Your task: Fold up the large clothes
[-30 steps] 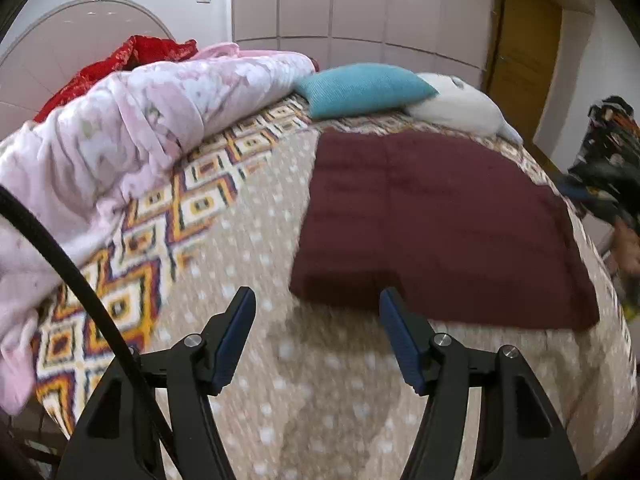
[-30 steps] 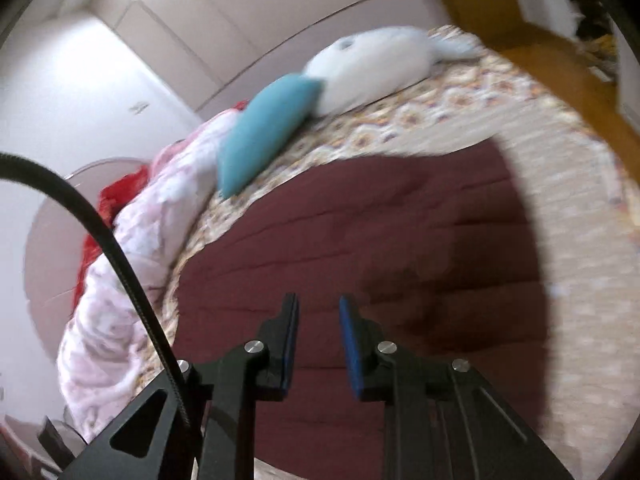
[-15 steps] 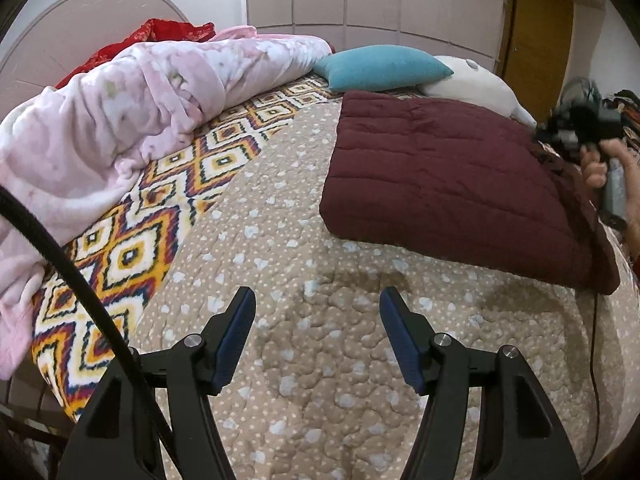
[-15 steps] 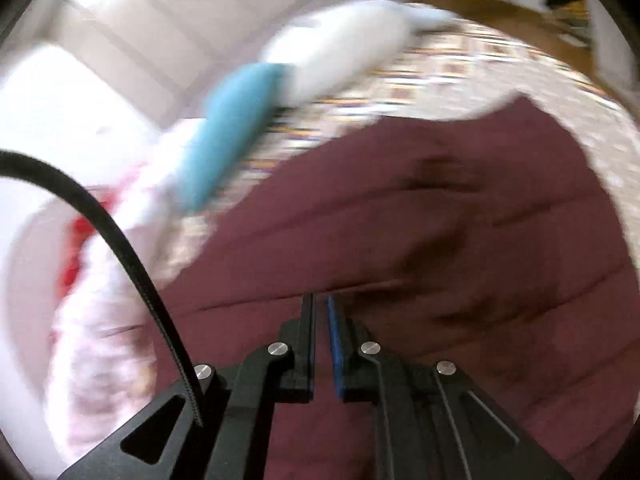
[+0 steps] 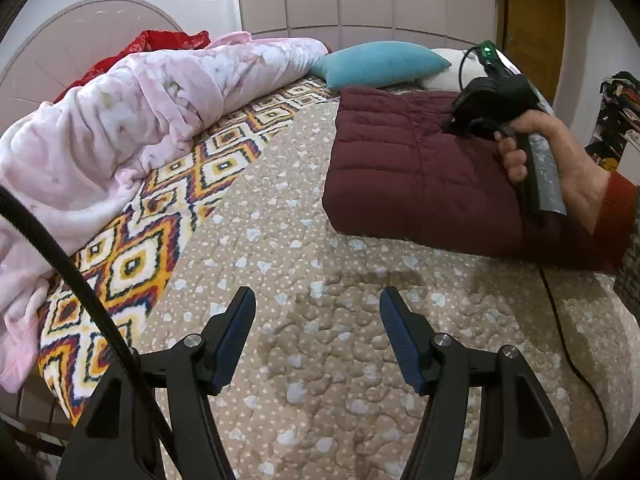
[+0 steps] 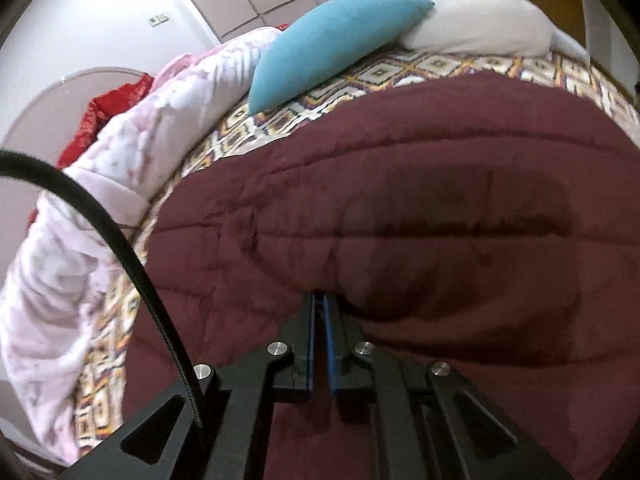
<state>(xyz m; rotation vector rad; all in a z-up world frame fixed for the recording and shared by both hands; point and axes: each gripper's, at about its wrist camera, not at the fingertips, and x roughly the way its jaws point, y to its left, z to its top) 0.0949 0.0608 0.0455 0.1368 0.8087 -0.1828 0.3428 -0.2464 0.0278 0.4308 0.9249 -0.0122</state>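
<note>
A folded maroon quilted garment lies on the bed's right half; it fills the right wrist view. My left gripper is open and empty, above the beige bedspread in front of the garment's near left corner. My right gripper is shut, its tips pressed against the garment's top surface; whether cloth is pinched between them I cannot tell. In the left wrist view the right gripper's body rests on the garment, held by a hand.
A beige dotted bedspread covers the near bed. A pink blanket is heaped at left on a diamond-patterned cover. A teal pillow and a white pillow lie at the far end.
My right gripper has closed and come down onto the maroon garment. My left gripper has drawn back from the garment's edge, still open.
</note>
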